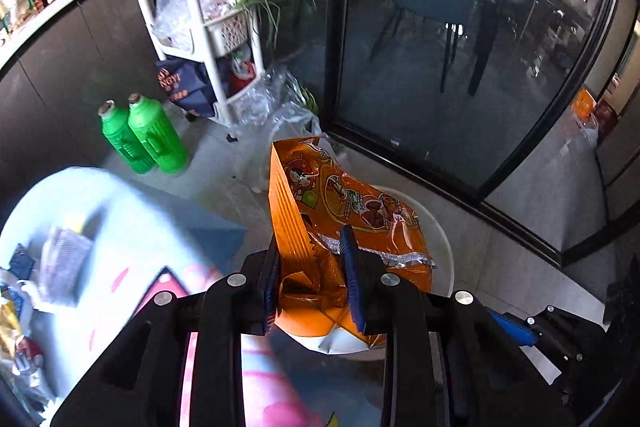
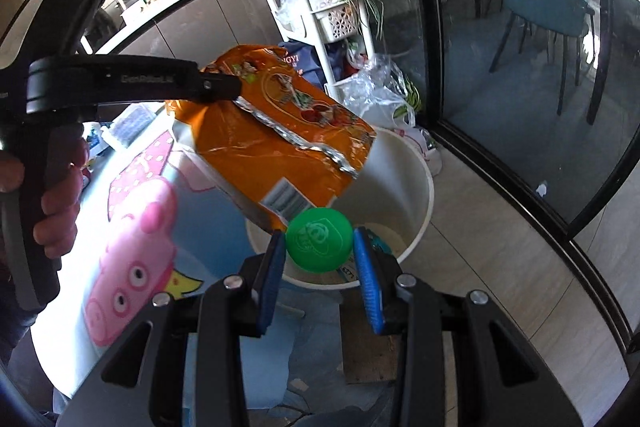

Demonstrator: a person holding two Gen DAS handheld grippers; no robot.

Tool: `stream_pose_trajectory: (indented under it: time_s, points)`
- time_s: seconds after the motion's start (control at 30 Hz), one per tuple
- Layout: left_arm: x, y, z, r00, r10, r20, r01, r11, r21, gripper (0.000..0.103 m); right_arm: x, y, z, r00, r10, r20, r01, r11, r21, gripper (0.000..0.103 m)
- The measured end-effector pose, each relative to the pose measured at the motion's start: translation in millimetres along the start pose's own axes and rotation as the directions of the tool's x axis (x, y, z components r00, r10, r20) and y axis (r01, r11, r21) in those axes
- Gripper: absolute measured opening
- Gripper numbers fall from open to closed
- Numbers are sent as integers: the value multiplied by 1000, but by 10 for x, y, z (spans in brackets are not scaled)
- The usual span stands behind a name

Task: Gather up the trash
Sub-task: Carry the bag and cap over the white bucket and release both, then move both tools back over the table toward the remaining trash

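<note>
- Pale floor tiles ran up to a dark glass door [image 2: 520,75]; a white bin [image 2: 416,187] stood beside a table [image 2: 132,211] under a glossy cartoon-pig cloth
- We had our left gripper [image 1: 312,279] clamped on an orange wrapper [image 1: 344,203], held over the bin's mouth, its lower edge just above the rim
- Our right gripper [image 2: 320,259] was clamped on a green cap [image 2: 319,243], also over the bin, near its front rim
- Neither piece had been let go, so we judged this load carried and not yet dropped; some scraps already lay on the bin floor
- More litter looked left on the table: a foil bit and papers [image 1: 60,267], blurred
- The wrapper was thin crinkly film, silver inside along a torn, jagged seam, creased and holding its folds
- The cap was round, smooth hard plastic with an embossed crest
- The bin was plain, smooth-walled plastic, round and open-topped
- Two ribbed green bottles [image 1: 144,139] stood on the floor, by a white lattice rack [image 1: 216,27]; whether those were trash we could not tell
</note>
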State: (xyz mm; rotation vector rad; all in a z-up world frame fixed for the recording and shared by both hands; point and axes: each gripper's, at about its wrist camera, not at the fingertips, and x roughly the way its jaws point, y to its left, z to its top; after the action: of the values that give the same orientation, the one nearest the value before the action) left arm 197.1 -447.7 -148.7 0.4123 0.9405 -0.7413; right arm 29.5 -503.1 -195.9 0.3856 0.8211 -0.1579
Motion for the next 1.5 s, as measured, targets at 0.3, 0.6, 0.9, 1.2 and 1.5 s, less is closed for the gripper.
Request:
stream_pose_trajectory:
  time_s: [0.3, 0.6, 0.9, 1.2, 1.5]
  points:
    - [221, -16, -5, 1000, -6, -4, 6, 1000, 5, 51, 269, -146, 37, 1000, 3, -31, -2, 1000, 25, 35]
    - [73, 251, 45, 995, 7, 97, 3, 994, -106, 77, 524, -111, 98, 999, 14, -52, -13, 1000, 20, 36]
    - [-100, 364, -23, 987, 58, 153, -40, 992, -119, 95, 669, -54, 104, 999, -5, -44, 5, 1000, -6, 61]
    - [-461, 483, -133, 981, 54, 185, -21, 984, -177, 95, 372, 107, 122, 1000, -2, 15, 3, 998, -68, 100]
    - [-1309, 772, -586, 959, 133, 250, -59, 957, -284, 95, -231, 637, 211, 995, 27, 94, -12, 988, -156, 100]
